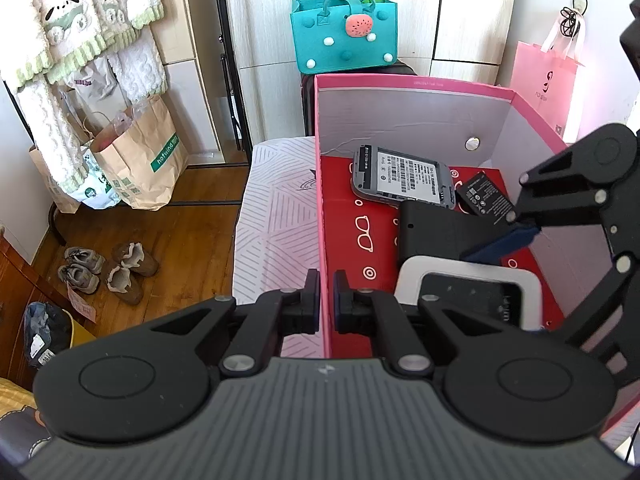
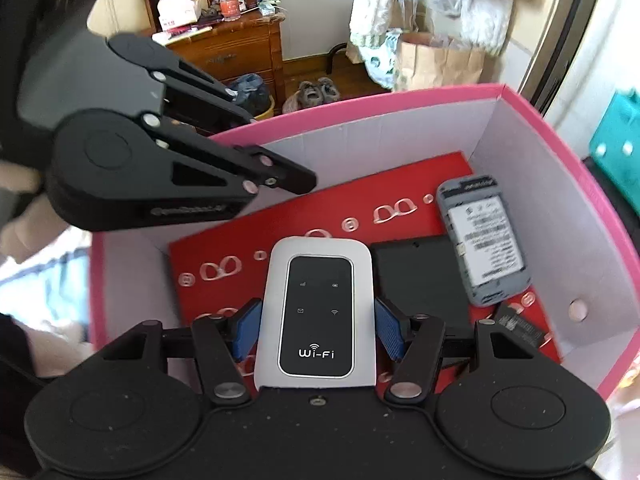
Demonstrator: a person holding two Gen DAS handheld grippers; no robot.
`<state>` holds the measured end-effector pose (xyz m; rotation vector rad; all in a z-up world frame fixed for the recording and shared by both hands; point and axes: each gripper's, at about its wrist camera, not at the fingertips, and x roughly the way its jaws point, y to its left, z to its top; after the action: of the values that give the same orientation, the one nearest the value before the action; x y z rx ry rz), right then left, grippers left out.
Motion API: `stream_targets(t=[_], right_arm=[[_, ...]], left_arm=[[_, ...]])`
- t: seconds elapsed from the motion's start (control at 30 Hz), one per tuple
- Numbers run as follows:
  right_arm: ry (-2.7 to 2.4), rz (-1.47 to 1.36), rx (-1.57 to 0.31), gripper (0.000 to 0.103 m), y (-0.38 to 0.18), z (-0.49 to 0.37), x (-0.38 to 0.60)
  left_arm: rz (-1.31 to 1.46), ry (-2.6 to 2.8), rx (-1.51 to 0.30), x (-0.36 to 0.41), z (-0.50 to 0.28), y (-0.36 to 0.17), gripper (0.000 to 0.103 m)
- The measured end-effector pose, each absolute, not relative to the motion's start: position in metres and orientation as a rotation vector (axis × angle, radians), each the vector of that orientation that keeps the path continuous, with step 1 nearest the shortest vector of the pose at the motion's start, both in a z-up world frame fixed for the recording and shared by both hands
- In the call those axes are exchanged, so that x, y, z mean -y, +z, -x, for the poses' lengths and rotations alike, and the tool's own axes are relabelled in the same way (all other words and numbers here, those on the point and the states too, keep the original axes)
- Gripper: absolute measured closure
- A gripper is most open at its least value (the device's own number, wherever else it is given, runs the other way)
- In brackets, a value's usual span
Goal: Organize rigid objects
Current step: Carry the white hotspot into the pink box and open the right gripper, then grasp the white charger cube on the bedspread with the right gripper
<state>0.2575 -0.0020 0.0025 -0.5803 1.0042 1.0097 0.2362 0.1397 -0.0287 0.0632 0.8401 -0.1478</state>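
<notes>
The step in hand looked to be the placing of one more rigid item into the pink box (image 2: 520,92), whose red patterned floor (image 2: 360,184) already carried several things. The right tool (image 2: 316,332) gripped a white Wi-Fi router (image 2: 316,312) by its long sides, the blue pads (image 2: 246,330) pressed against its left and right edges, and it hung inside the box over the near part of the floor; whether the router already touched that floor could not be told. The left tool (image 1: 327,300) was clenched on the box's left wall (image 1: 323,208), one finger outside and one inside, apparently steadying the box. Farther in lay a grey device (image 2: 484,248) with its label upward, a flat black cover (image 2: 416,276) just beside the router on the right, and a small black battery (image 2: 520,326) near the right wall. The next move probably called for lowering the router onto the free red area left of the black cover, then releasing the pads and lifting clear without dragging it, while the left tool held the wall firm so the light box would not shift.
</notes>
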Motion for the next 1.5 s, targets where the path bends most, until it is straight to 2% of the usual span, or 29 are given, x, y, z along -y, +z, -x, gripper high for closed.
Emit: stream_targets(t=[0.4,0.6,0.87,1.07,1.13,1.33,1.5], right_arm=[[0.958,0.421,-0.774,0.036,0.063,-0.225,0.061],[0.932,0.237,-0.673,0.036,0.075,-0.210,0.110],[0.765,0.064,-0.676,0.036,0.060,-0.205,0.176],[0.607,0.029,-0.756,0.036,0.025,-0.200,0.217],[0.582,0.016,-0.802,0.042,0.010,-0.198,0.225],[0.505,0.072,-0.834,0.047,-0.029,-0.191,0.235],[0.502,0.154,-0.809,0.047,-0.044,-0.195,0.231]], left_arm=[[-0.066,-0.147,-0.841,-0.139,-0.236,-0.029,0.098],[-0.076,-0.146,-0.844,-0.139,-0.237,-0.029,0.097],[-0.090,-0.142,-0.848,-0.137,-0.236,-0.029,0.097],[-0.083,-0.150,-0.851,-0.138,-0.236,-0.029,0.097],[-0.085,-0.148,-0.851,-0.139,-0.236,-0.029,0.097],[-0.089,-0.151,-0.857,-0.139,-0.237,-0.029,0.097],[-0.116,-0.148,-0.861,-0.136,-0.237,-0.029,0.097]])
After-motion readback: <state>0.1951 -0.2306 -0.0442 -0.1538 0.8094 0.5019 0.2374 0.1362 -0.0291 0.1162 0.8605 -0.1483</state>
